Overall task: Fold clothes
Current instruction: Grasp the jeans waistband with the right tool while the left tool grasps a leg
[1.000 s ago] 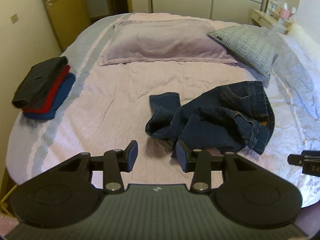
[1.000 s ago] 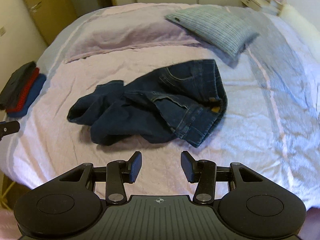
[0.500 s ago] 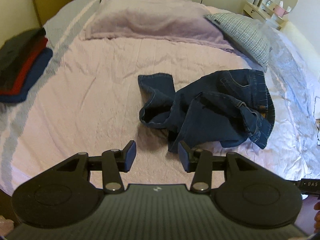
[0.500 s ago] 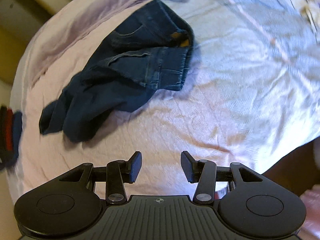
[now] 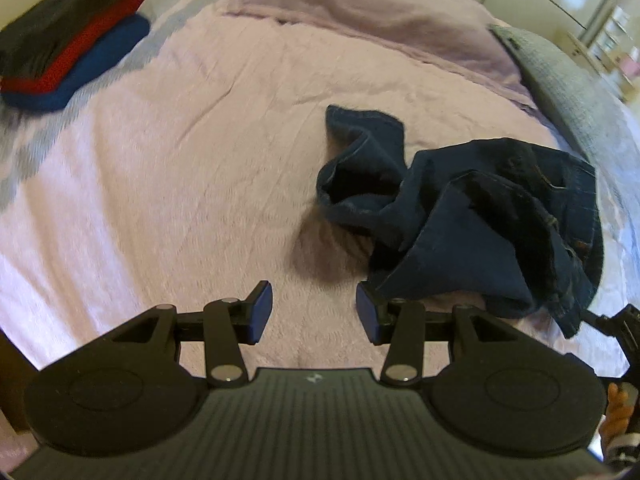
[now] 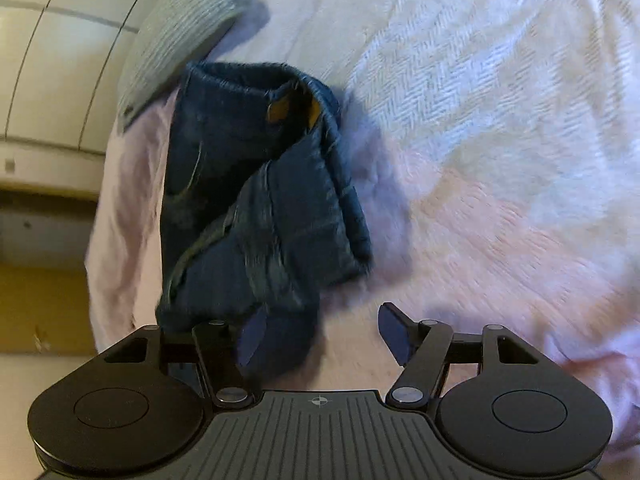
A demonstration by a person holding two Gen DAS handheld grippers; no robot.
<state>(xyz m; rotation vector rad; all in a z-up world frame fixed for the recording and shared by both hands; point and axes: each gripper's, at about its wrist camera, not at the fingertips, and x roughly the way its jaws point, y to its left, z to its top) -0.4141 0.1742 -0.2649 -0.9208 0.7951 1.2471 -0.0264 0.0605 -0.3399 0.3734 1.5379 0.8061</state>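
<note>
Crumpled dark blue jeans (image 5: 472,216) lie on the pink bedspread (image 5: 200,168). My left gripper (image 5: 314,312) is open and empty, low over the bed; its right finger is at the near edge of a jeans leg. In the right wrist view the jeans (image 6: 256,208) fill the left centre, waistband end far. My right gripper (image 6: 324,334) is wide open, with jeans fabric between its jaws against the left finger. The right gripper also shows at the left wrist view's right edge (image 5: 616,324).
A stack of folded clothes, dark, red and blue (image 5: 68,64), sits at the bed's far left. A lilac pillow (image 5: 360,12) and a grey checked pillow (image 5: 568,80) lie at the head. Wardrobe doors (image 6: 60,60) stand beyond the bed.
Both grippers have moved forward and down toward the jeans. The right gripper has swung round to the jeans' end and opened wider. The left gripper has closed in on the leg edge.
</note>
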